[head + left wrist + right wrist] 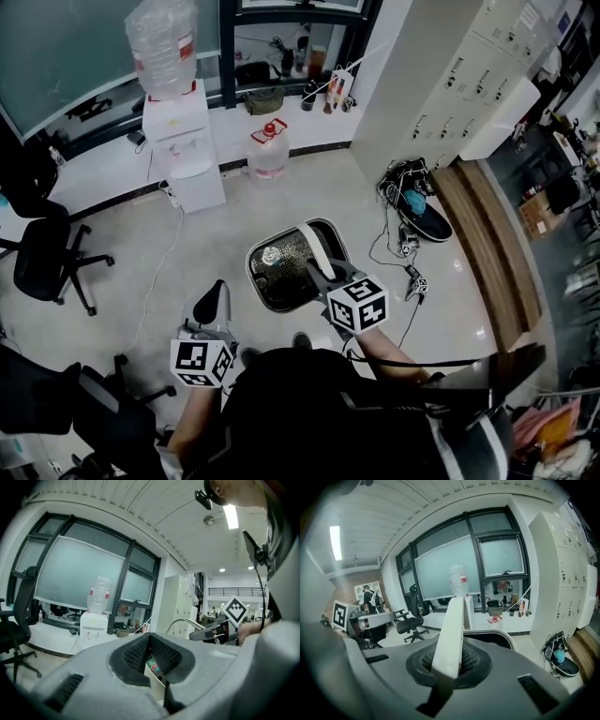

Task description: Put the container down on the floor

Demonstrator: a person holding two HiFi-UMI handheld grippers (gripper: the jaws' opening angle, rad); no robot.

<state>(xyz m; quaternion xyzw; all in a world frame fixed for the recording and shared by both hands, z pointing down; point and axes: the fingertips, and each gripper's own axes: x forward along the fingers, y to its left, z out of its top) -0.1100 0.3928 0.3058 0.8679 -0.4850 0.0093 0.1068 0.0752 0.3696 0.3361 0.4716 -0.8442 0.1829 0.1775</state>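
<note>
Right tongs (317,274) pinched the white handle (313,246) of the container (254,274) just beneath them; left tongs (216,298), pressed together, stood apart at its left; dispenser bottle (164,37) label was unreadable

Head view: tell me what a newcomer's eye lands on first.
In the middle of the head view, the right tool is shut on the raised white handle of a dark container with bottles inside, above the pale floor. Behind it, at the window wall on the upper left, stands a white water dispenser topped with an upturned bottle.
</note>
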